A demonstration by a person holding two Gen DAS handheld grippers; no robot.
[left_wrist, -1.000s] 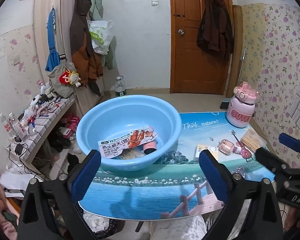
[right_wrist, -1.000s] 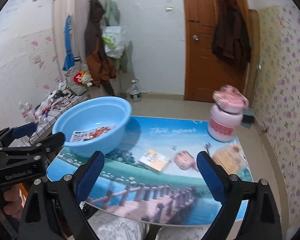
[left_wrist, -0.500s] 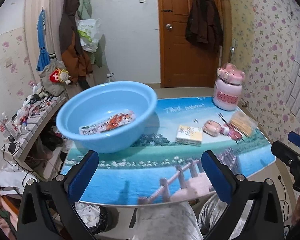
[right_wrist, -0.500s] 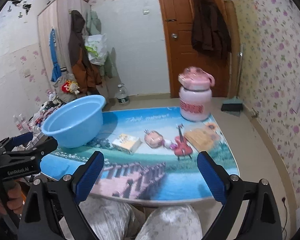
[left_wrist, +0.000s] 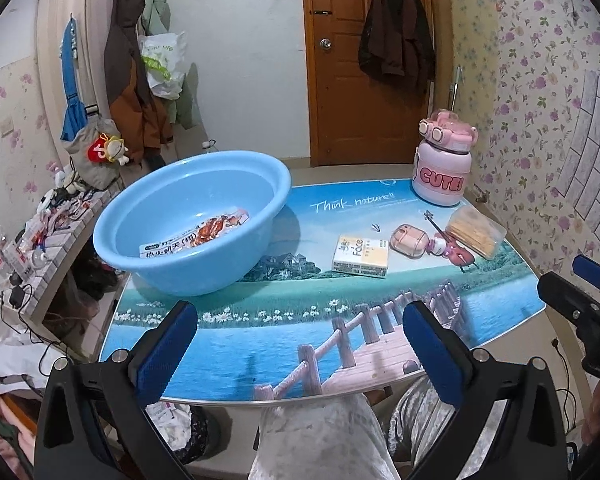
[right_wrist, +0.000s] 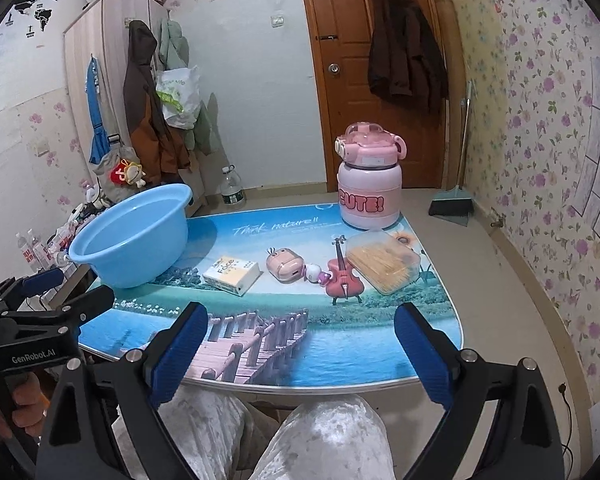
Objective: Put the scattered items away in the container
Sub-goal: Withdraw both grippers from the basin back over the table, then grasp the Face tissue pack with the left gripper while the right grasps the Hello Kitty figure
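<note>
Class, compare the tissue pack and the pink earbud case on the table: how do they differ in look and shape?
The tissue pack is a flat rectangular block; the earbud case is rounded. The pack is white and yellow with printed lettering; the case is pink with a small cartoon face on top. Only the case has a charm attached. Both lie on the table, outside the basin.

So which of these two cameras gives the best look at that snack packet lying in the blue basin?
The left wrist view. It looks down into the blue basin, so the snack packet shows lying on the bottom, print up. The right wrist view sees the basin more from the side; its near wall hides the packet entirely.
</note>
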